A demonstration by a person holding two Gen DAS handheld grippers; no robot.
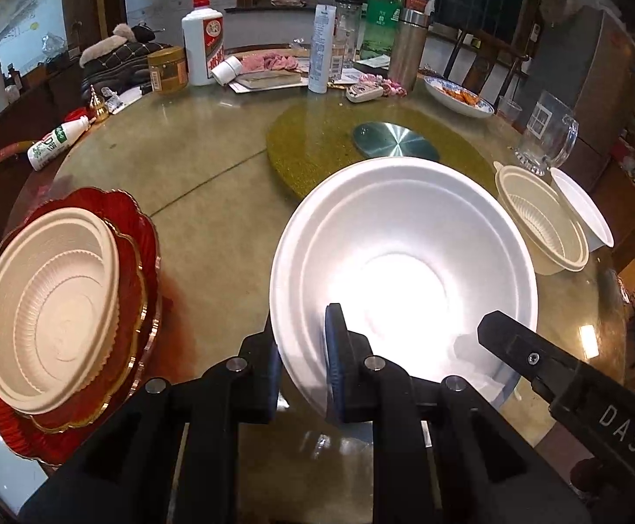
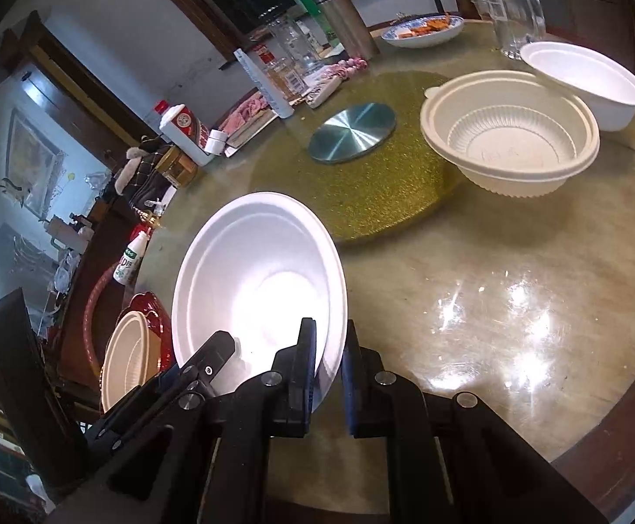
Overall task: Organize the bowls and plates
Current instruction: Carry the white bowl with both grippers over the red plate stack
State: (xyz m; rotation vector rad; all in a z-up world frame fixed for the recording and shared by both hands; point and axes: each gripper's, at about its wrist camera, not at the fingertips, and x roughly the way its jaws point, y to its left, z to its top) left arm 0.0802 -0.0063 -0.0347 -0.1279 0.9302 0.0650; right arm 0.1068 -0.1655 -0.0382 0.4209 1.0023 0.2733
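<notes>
A large white foam bowl (image 1: 404, 262) is tilted toward me above the table. My left gripper (image 1: 302, 349) is shut on its near-left rim. My right gripper (image 2: 330, 349) is shut on its rim too, on the right side; its finger (image 1: 518, 345) shows in the left wrist view. The bowl also shows in the right wrist view (image 2: 256, 279). A cream ribbed bowl (image 1: 51, 305) sits on stacked red scalloped plates (image 1: 138, 262) at the left. Another cream ribbed bowl (image 2: 513, 135) and a white bowl (image 2: 588, 74) stand at the far right.
The round table (image 2: 513, 284) has a gold turntable (image 1: 317, 139) with a metal disc (image 1: 393, 139) in its middle. Bottles, a flask (image 1: 409, 48), a glass mug (image 1: 544, 135) and a blue-patterned food dish (image 1: 457, 96) crowd the far side. A small milk bottle (image 1: 55, 142) lies at the left edge.
</notes>
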